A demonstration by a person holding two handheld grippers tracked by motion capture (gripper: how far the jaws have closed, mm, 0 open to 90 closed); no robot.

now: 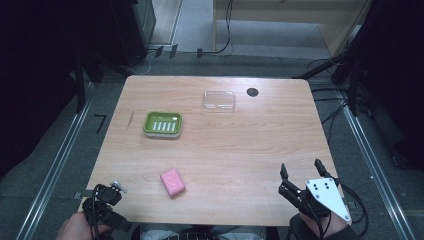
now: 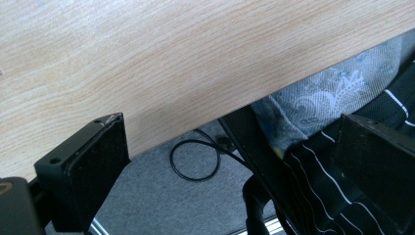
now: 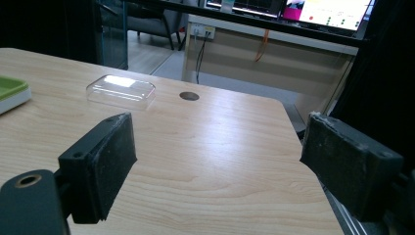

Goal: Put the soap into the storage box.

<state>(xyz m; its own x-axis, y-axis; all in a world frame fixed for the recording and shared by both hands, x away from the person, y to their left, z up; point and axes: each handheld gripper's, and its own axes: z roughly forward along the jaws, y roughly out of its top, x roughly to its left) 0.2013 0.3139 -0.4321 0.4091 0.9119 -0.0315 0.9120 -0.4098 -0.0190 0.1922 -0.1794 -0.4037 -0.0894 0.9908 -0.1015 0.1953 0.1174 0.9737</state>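
A: The green soap dish (image 3: 11, 93) is running off the right gripper view's left edge, beside the clear lid (image 3: 121, 91).

B: Near the pink soap (image 1: 173, 182), the left gripper (image 1: 102, 197) is showing jaws too small to read.

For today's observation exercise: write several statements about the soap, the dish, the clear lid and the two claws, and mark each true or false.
1. The pink soap lies in the green soap dish. False: it lies on the table, nearer the person.
2. The clear lid sits apart from the dish. True.
3. The right claw grips the lid. False: it is open and holds nothing.
4. The left claw is open at the table's near edge. True.
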